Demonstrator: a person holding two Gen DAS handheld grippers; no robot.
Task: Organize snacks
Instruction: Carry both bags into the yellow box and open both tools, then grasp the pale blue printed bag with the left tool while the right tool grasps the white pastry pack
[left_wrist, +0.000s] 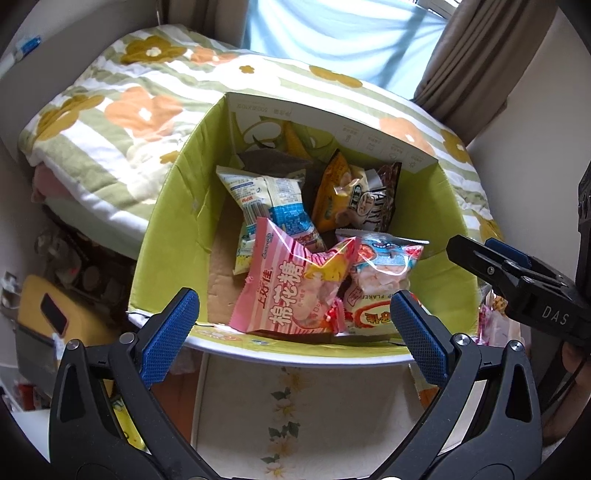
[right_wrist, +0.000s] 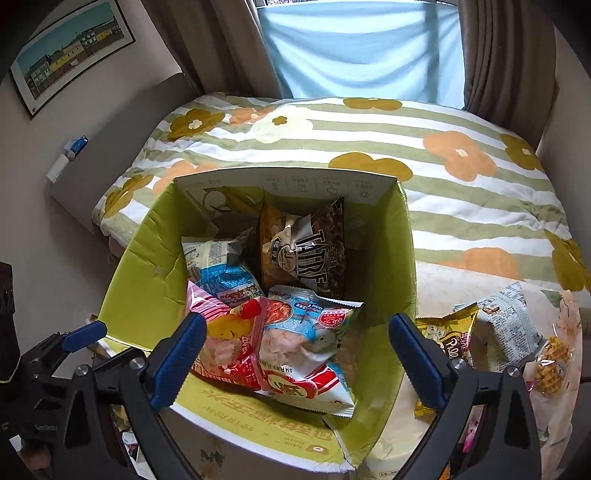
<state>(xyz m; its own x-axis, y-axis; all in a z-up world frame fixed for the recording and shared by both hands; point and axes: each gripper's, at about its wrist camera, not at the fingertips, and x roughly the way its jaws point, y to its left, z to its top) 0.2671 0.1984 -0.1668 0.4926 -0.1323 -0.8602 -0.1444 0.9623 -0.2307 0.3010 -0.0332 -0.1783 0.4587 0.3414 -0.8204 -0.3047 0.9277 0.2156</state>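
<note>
A cardboard box with green inner walls (left_wrist: 166, 206) (right_wrist: 136, 280) holds several snack bags. A pink marshmallow bag (left_wrist: 291, 291) (right_wrist: 229, 343) and a shrimp flakes bag (left_wrist: 380, 273) (right_wrist: 306, 339) lie on top at the near side. Behind them are a blue-and-white bag (left_wrist: 266, 206), an orange bag (left_wrist: 332, 192) and a dark bag (right_wrist: 314, 251). My left gripper (left_wrist: 295, 321) hangs open over the box's near rim, holding nothing. My right gripper (right_wrist: 297, 325) stands open above the shrimp flakes bag, its pads clear of it. It also shows at the right edge of the left wrist view.
Loose snacks lie outside the box to its right: a yellow pack (right_wrist: 447, 339), a grey-white bag (right_wrist: 506, 325) and a waffle packet (right_wrist: 554, 354). A bed with a flowered striped quilt (right_wrist: 369, 140) is behind the box. Curtains (right_wrist: 506, 51) flank the window.
</note>
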